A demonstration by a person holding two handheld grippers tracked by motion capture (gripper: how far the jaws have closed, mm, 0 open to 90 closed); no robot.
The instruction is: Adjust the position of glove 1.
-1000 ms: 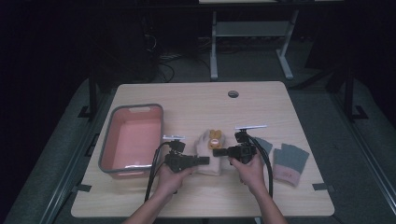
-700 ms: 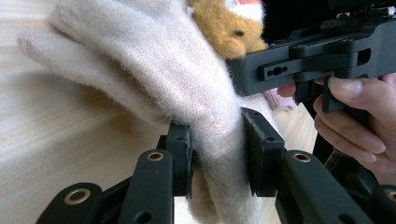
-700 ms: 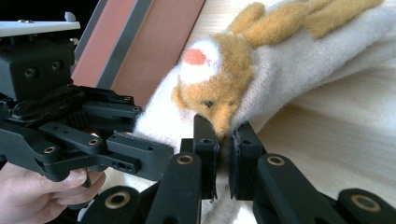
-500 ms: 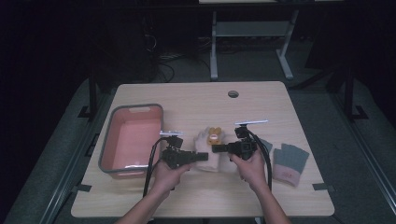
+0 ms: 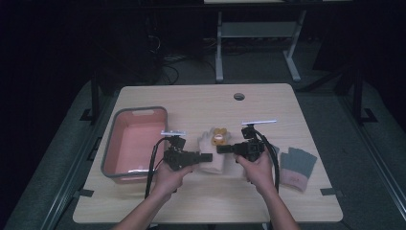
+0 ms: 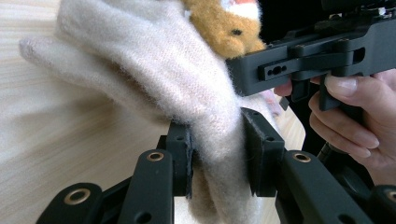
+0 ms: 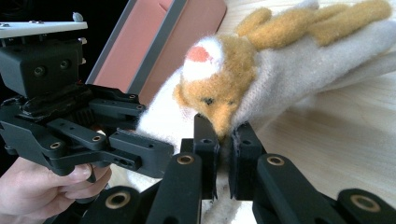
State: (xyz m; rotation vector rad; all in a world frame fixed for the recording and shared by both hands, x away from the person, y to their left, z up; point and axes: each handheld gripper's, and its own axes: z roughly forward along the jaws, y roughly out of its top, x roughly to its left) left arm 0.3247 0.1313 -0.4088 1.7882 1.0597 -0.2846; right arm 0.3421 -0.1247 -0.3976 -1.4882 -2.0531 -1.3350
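High view: on the light wood table (image 5: pixel 201 103) in a dark room, my left tongs (image 5: pixel 206 156) and right tongs (image 5: pixel 221 149) pinch the cream glove (image 5: pixel 210 163); pink tub (image 5: pixel 115 143) at nine o'clock.

cream glove (image 6: pixel 154 79) cuff hidden between the jaws, fingertips cut off by the top edge

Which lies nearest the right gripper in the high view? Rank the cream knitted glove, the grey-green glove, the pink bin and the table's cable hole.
1. Cream knitted glove: clamped in the right gripper.
2. Grey-green glove: on its outer side.
3. Round cable hole: at the table's far edge.
4. Pink plastic bin: beyond the left gripper.
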